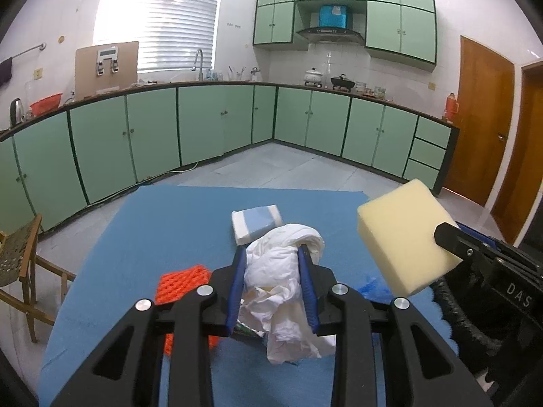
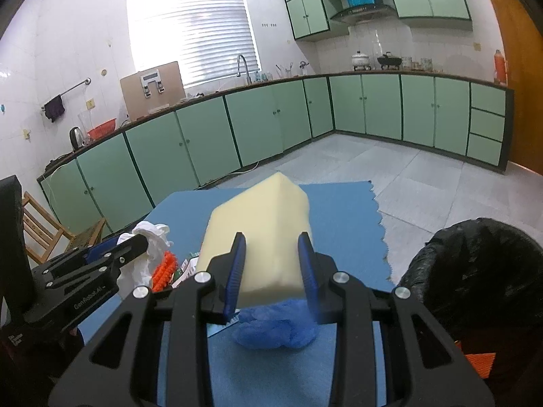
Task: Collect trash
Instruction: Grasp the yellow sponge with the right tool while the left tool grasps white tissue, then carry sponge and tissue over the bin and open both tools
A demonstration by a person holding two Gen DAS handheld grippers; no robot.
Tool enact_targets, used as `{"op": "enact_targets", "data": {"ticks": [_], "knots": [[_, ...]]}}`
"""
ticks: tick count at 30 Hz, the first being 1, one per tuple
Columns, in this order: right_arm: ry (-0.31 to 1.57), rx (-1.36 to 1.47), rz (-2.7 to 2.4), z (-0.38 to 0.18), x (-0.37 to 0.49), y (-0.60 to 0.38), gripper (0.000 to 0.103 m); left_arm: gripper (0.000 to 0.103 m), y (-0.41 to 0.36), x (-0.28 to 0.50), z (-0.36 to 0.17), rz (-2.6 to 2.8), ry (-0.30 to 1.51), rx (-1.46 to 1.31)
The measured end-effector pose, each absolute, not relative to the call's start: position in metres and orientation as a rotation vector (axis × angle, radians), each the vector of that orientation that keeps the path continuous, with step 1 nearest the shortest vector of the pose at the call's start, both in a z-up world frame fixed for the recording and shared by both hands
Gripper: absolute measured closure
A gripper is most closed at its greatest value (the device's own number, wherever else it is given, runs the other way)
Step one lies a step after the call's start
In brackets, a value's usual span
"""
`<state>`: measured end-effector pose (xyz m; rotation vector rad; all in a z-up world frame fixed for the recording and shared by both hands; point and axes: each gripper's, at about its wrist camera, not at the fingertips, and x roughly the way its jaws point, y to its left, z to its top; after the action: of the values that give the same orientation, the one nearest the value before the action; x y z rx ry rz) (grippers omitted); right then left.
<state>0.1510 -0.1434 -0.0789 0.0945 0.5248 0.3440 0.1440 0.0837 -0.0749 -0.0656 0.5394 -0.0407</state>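
Gripping foam block [image 2: 261, 237], right gripper [image 2: 272, 268] nears black-lined bin [image 2: 475, 271]

Soft trash on a matt blue mat

The foam block [image 2: 258, 237] looked porous and dull, the white tissue [image 1: 285, 271] crumpled and papery, the bin liner [image 2: 482, 271] glossy black plastic, the mat [image 1: 169, 230] felt-like.

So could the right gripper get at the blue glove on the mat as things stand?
Probably not yet: the right gripper is shut on the foam block, so its jaws are full. The blue glove lies just beneath it, otherwise unobstructed.
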Motion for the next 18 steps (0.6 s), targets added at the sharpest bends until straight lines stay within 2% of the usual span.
{"op": "enact_targets", "data": {"ticks": [18], "knots": [[0.479,0.08,0.255,-0.05,0.1,-0.203,0.073,0.073,0.014,0.111,-0.04,-0.175,0.485,-0.034]]}}
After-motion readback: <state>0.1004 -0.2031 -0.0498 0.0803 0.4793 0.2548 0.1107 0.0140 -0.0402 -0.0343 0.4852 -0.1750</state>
